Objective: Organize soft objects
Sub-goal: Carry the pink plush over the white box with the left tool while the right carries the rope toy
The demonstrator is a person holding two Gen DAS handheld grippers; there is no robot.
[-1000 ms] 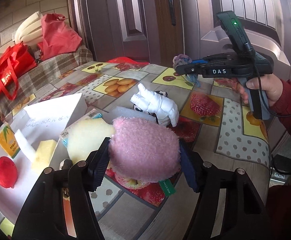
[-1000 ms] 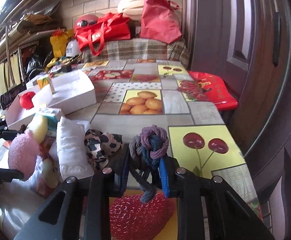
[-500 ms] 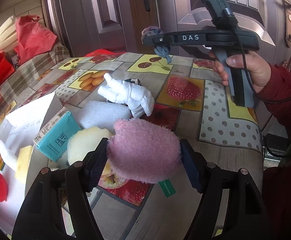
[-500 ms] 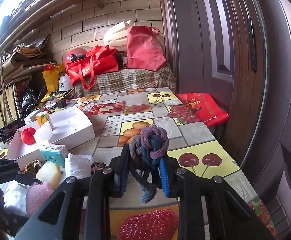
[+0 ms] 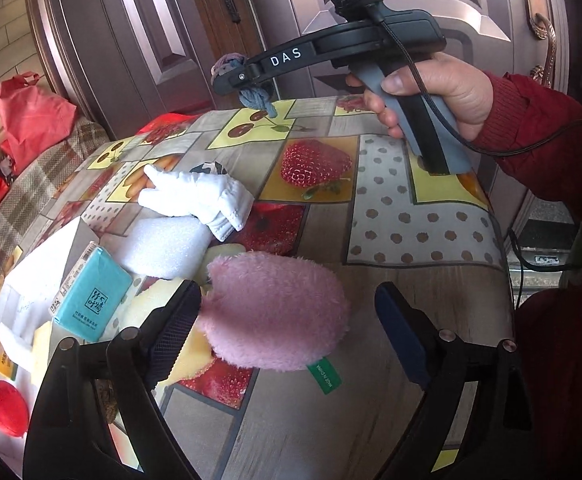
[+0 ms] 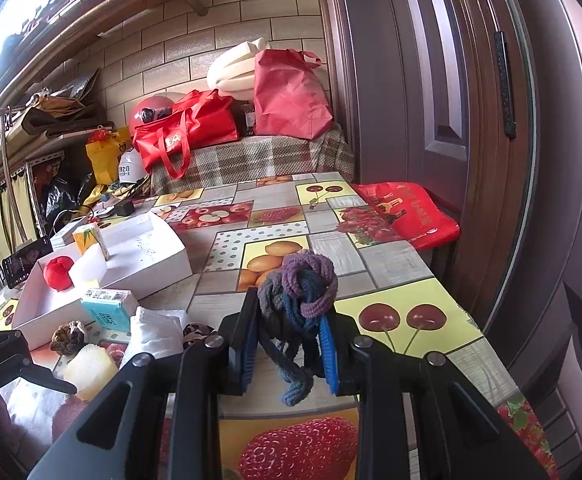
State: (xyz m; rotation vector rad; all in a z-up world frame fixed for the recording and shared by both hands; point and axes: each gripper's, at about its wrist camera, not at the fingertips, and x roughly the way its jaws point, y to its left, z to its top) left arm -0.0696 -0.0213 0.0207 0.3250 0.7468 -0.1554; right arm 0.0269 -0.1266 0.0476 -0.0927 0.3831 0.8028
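A fluffy pink plush (image 5: 275, 312) with a green tag lies on the fruit-print table (image 5: 411, 216) between the jaws of my left gripper (image 5: 287, 300). These jaws are opening: the right pad stands clear of the plush and the left pad is just beside it. A hand (image 5: 443, 88) holds my right gripper (image 6: 291, 320) above the table's far side, shut on a knotted purple and blue rope (image 6: 299, 288). The rope's tail hangs below the pads. From the left wrist, the right gripper (image 5: 243, 80) and the rope (image 5: 257, 98) show side-on.
A white glove (image 5: 199, 196), white foam (image 5: 163, 244), a teal tissue pack (image 5: 91, 300) and a yellow sponge (image 5: 159, 300) lie left of the plush. A white box (image 6: 143, 256) holds a red ball (image 6: 58, 273). Doors stand behind the table.
My left jaws have spread away from the pink plush, which now rests on the table. The left gripper has rolled and shifted. The right gripper still grips the rope knot.
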